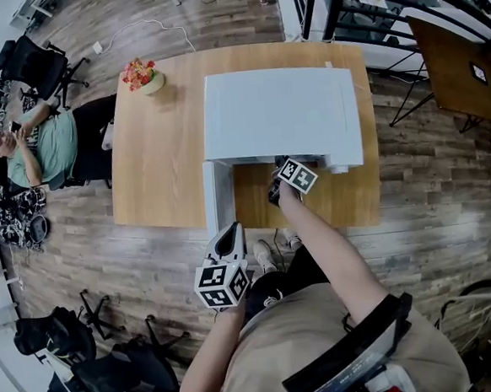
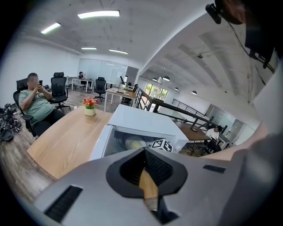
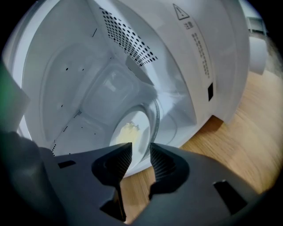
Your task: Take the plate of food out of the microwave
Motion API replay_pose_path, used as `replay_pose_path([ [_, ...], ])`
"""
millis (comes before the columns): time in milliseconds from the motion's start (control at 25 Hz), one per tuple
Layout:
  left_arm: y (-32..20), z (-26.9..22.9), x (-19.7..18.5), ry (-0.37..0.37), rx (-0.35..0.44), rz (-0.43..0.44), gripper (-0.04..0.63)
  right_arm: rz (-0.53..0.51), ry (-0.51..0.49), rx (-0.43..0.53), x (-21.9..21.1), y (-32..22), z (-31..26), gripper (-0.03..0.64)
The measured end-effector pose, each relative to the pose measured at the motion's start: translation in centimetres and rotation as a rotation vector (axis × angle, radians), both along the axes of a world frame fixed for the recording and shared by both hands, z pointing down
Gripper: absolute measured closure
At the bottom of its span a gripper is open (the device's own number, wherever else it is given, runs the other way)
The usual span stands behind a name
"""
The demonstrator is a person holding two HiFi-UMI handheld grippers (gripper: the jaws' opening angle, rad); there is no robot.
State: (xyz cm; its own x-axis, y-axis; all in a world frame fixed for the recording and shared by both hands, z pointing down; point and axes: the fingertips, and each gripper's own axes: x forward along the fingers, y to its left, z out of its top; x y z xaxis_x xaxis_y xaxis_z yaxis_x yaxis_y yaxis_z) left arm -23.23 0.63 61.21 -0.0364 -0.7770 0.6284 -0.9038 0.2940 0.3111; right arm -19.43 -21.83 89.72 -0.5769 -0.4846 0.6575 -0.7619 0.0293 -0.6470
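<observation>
The white microwave stands on the wooden table with its door swung open toward me. Inside, a white plate with pale yellow food sits on the glass turntable. My right gripper reaches into the opening, one jaw over and one under the plate's near rim, shut on it. In the head view its tips are under the microwave's top edge. My left gripper hangs by the door's outer end, shut and holding nothing. The left gripper view also shows the plate.
A small pot of flowers stands at the table's far left corner. A person sits in a chair left of the table. Black office chairs stand on the floor at my left. A dark desk is at the right.
</observation>
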Motion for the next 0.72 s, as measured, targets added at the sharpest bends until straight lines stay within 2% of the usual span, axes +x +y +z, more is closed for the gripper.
replay_pose_path([
  [200, 0.7, -0.3, 0.3, 0.005, 0.0, -0.002, 0.591, -0.017, 0.067, 0.007, -0.4, 0.6, -0.4, 0.485],
  [400, 0.3, -0.9, -0.5, -0.01, 0.007, -0.013, 0.591, -0.025, 0.128, 0.08, -0.1, -0.4, -0.9, 0.47],
  [520, 0.2, -1.0, -1.0, -0.015, 0.012, -0.02, 0.591, -0.014, 0.133, 0.073, -0.3, -0.7, -0.5, 0.433],
  [720, 0.3, -0.7, -0.6, -0.011, 0.006, -0.021, 0.591, -0.018, 0.149, 0.057, -0.1, -1.4, 0.2, 0.428],
])
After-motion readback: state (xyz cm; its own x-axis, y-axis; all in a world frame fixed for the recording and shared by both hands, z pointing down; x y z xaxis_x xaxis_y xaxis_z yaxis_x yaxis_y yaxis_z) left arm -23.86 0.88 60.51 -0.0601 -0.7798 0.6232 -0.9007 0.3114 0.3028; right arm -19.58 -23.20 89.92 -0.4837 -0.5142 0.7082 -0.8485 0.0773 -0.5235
